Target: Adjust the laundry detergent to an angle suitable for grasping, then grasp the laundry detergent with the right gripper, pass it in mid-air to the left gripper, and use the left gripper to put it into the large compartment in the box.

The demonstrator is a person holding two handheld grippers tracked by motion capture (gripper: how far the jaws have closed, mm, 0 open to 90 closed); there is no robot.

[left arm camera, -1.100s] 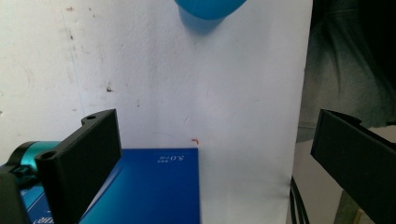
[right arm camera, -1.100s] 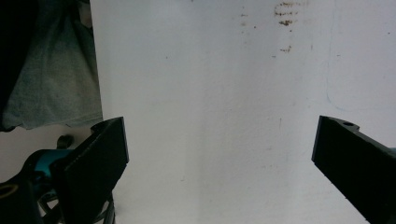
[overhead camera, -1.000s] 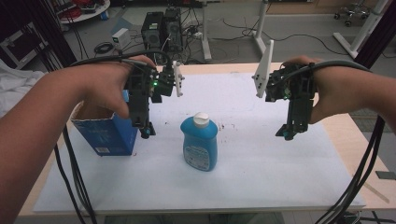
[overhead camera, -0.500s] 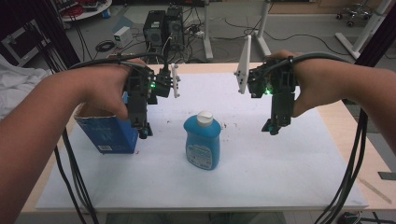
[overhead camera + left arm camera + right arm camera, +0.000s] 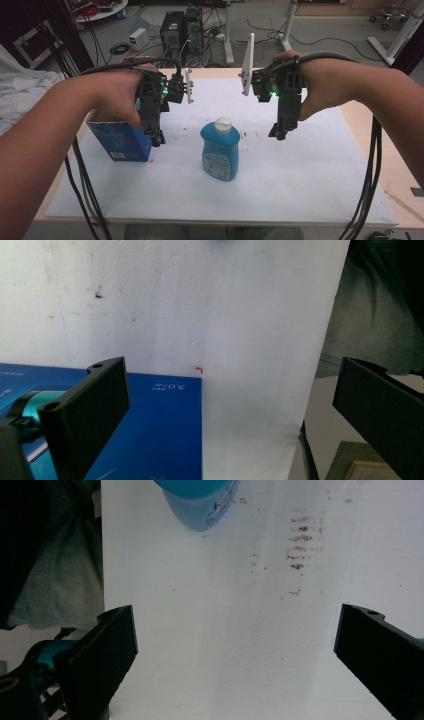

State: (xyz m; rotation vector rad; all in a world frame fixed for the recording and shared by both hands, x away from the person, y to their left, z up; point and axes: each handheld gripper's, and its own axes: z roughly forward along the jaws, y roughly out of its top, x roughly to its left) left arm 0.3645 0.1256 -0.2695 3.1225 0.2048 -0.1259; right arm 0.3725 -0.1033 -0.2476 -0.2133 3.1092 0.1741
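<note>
A glossy blue plastic bottle [image 5: 220,151] with a white cap stands at frame center. At left is a blue cardboard box [image 5: 120,140], printed "5.0". Both the left gripper [image 5: 157,138] and the right gripper [image 5: 279,133] have fingers wide, holding nothing.

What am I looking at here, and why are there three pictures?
A person holds hand-operated tongs in each hand, with cables trailing off. One picture looks down from above the table: the left tongs hover by a blue box, the right tongs hover over the white sheet, and a blue bottle with a white cap stands between them. The other two pictures come from cameras riding on each tongs, looking along their black jaws. Both tongs are open and hold nothing.
</note>
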